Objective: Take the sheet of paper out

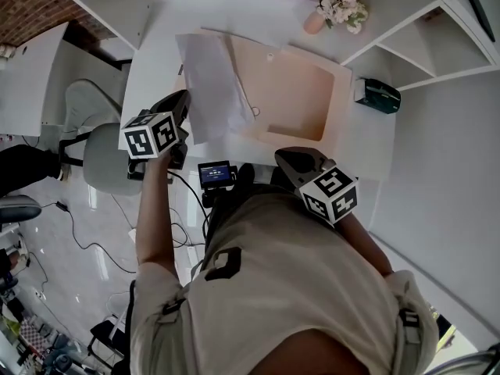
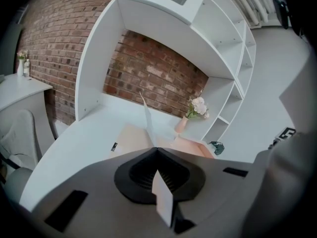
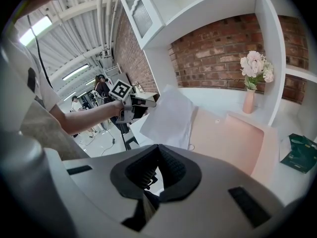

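We see a white desk (image 1: pixel 156 65) with shelves above it, set against a brick wall. A large pink folder (image 1: pixel 301 92) lies open across its middle. The sheet of paper (image 1: pixel 211 76) stands over the folder's left part, tilted up, with its near-left edge raised off the desk and its far end reaching toward the wall.

The left gripper (image 1: pixel 186 104) is clenched on that near-left edge. In the left gripper view a strip of the paper runs between the closed jaws and rises edge-on beyond them. The sheet thus hangs from this gripper at the folder's left side.

The right gripper (image 1: pixel 283 155) sits at the folder's near edge, well to the right of the sheet and apart from it. Its jaws are drawn together, and we see neither paper nor folder between them.

A pink vase of pale flowers (image 1: pixel 340 6) stands at the back of the desk. A small dark case (image 1: pixel 379 94) lies just right of the folder.
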The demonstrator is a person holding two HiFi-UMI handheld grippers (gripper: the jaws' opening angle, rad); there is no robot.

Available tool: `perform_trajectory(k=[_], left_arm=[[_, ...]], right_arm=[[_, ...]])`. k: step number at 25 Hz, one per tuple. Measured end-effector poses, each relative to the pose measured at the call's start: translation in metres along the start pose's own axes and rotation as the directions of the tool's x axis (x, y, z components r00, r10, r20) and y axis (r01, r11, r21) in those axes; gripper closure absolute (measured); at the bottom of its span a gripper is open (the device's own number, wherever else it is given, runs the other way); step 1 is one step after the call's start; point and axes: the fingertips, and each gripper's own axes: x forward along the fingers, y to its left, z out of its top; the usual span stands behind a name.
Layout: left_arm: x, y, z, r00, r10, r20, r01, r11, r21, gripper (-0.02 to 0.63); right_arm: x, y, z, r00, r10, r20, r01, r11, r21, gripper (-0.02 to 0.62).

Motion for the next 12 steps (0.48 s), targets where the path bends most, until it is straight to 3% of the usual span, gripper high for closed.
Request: perform_trajectory(k=[8, 12], left_arm=[[-0.031, -0.017, 0.016, 0.997, -0.028, 0.073, 0.027, 0.999, 0.021, 0.592], [-0.046, -0.026, 0.024, 0.994, -0.056, 0.094, 0.05, 0.997, 0.067, 0.592]], right_arm=[[0.008, 0.01, 0.002, 1.0, 0.024, -0.003, -0.024, 1.0, -0.018, 0.577], [0.012, 0.02, 0.001, 1.0, 0.031, -0.006, -0.031, 0.999, -0.022, 0.577]])
